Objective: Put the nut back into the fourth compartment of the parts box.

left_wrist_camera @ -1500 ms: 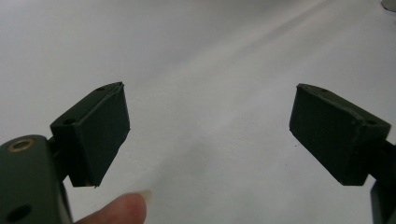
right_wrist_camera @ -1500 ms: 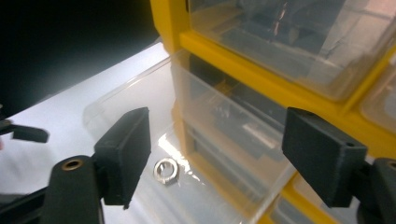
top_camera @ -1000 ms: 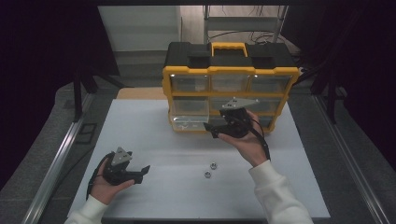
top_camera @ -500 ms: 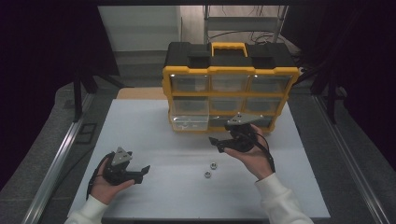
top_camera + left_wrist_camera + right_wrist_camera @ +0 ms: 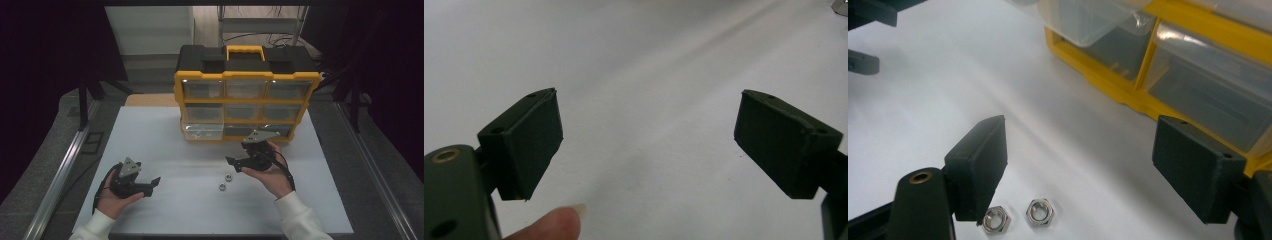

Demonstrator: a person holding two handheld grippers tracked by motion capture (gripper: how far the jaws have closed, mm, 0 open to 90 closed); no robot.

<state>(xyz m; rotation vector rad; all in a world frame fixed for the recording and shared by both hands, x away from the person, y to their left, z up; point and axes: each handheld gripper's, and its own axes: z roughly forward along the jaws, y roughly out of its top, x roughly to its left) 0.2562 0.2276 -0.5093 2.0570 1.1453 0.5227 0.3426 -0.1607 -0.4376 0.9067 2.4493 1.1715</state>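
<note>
1. High view: the right hand-held gripper [image 5: 239, 161] hangs low over the white counter [image 5: 165, 150], just in front of the yellow-and-black plastic organiser case with clear drawers [image 5: 246, 106], jaws wide apart and gripping nothing.
2. Two small silver hex nuts, one [image 5: 229, 177] nearer the case and one [image 5: 221, 187] nearer the person, lie loose on the counter just beside that gripper.
3. Right gripper view: both nuts [image 5: 994, 219] [image 5: 1039, 211] sit close by the left jaw, not yet between the pads. This looks like the approach before a pick.
4. The left hand-held gripper [image 5: 154, 183] rests well apart, jaws wide and empty over bare counter.
5. Next move, I'd judge: shift sideways to centre one nut between the pads, drop to the counter, then close. The nuts lie close together, so the second could get nudged.
6. One clear bottom drawer [image 5: 202, 131] stands pulled out, a likely destination.
</note>
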